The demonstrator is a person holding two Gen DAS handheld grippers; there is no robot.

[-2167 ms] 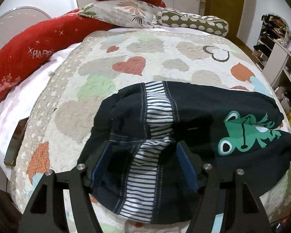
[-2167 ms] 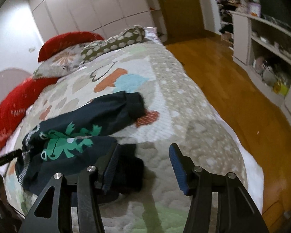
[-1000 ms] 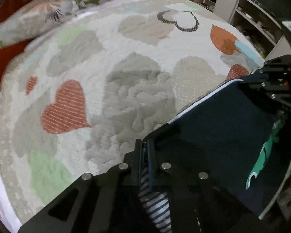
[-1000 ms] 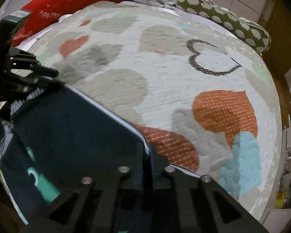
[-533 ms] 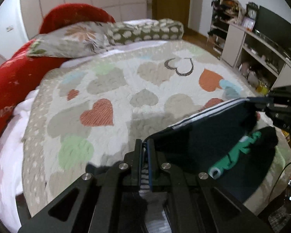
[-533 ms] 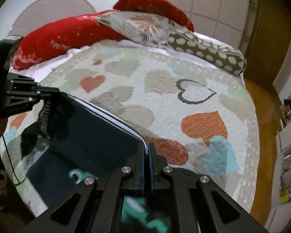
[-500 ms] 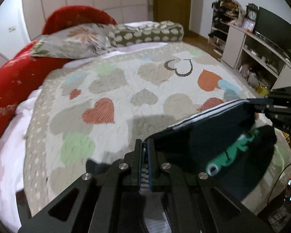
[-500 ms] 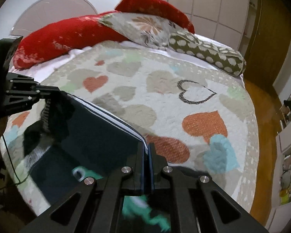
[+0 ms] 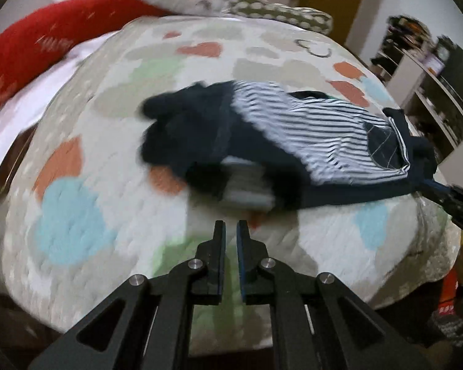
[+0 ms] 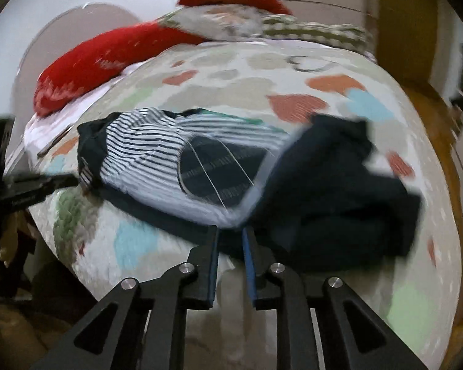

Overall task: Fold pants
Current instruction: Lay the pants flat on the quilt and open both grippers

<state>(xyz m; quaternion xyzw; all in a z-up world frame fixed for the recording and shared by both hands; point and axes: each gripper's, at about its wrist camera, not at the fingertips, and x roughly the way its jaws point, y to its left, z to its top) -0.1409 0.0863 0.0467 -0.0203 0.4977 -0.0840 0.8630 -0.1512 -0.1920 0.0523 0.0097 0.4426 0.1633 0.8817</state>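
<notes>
My left claw [image 9: 230, 226] hangs just short of the pants [image 9: 293, 141], its fingers slightly parted with nothing between them. My right claw [image 10: 230, 232] is parted a little as well, tips at the near hem of the pants [image 10: 262, 178]; I cannot tell whether fabric sits between them. The pants lie bunched on the heart-patterned quilt [image 9: 108, 215] of the bed, striped lining turned up, the picture blurred.

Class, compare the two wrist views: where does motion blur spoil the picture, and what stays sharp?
Left wrist view: the pants smear at their left end, while the left gripper stays crisp. Right wrist view: the dark pant leg and pillows streak, while the right gripper stays sharp; fisheye bends the bedspread.
</notes>
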